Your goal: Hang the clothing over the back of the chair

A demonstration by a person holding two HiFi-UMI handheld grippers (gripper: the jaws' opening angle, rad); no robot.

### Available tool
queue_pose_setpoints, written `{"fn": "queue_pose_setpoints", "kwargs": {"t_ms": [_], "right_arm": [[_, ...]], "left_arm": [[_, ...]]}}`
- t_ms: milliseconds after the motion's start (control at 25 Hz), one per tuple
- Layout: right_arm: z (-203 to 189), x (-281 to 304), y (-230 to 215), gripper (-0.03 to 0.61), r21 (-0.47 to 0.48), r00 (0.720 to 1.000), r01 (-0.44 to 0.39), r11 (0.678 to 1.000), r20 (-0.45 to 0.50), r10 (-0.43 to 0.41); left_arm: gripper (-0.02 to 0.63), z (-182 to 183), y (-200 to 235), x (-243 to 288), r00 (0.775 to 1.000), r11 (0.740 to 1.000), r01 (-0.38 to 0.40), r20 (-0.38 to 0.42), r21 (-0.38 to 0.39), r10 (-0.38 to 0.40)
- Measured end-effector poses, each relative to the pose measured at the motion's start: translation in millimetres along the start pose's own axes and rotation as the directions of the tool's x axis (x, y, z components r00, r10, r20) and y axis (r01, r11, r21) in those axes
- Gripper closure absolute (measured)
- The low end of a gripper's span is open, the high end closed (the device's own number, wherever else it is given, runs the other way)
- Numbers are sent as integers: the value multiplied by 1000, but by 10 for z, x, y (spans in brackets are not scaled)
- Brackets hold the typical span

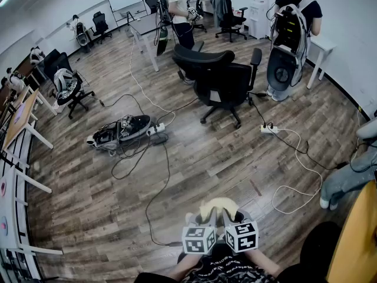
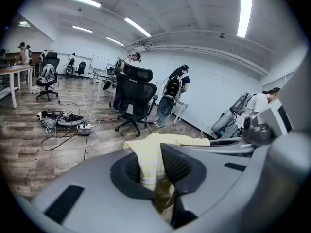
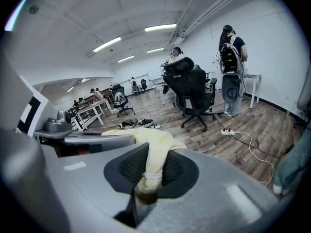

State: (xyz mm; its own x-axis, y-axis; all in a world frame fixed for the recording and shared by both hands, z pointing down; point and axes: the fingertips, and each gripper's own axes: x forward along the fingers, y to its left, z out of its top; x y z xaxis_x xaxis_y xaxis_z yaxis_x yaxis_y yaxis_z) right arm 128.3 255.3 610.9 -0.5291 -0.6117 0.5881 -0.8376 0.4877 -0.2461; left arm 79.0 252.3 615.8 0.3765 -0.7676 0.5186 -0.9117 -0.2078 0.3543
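Note:
A pale yellow garment (image 1: 218,207) is bunched between my two grippers, low in the head view, close to my body. My left gripper (image 1: 199,220) is shut on one part of the garment (image 2: 146,160), which is pinched between its dark pads (image 2: 180,166). My right gripper (image 1: 234,219) is shut on another part of the garment (image 3: 156,154), with a cuff-like hem hanging below its jaws. The black office chair (image 1: 221,81) stands several steps ahead on the wood floor, its high back and headrest (image 2: 137,74) upright. It also appears in the right gripper view as the chair (image 3: 193,87).
Cables (image 1: 158,184) and a power strip (image 1: 270,128) lie on the floor between me and the chair. A backpack-like device (image 1: 121,132) lies at the left. A person with a backpack rig (image 1: 290,35) stands behind the chair; another person's legs (image 1: 347,181) are at the right. White tables (image 1: 20,119) line the left wall.

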Motion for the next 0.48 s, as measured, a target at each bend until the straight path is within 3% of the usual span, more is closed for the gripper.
{"fn": "queue_pose_setpoints", "kwargs": {"t_ms": [480], "right_arm": [[36,73,-109,535,25,1000,6,1000,3,-6]], "left_arm": [[558,42,-8,131,1000,1000,10,-16,27,-9]]}}
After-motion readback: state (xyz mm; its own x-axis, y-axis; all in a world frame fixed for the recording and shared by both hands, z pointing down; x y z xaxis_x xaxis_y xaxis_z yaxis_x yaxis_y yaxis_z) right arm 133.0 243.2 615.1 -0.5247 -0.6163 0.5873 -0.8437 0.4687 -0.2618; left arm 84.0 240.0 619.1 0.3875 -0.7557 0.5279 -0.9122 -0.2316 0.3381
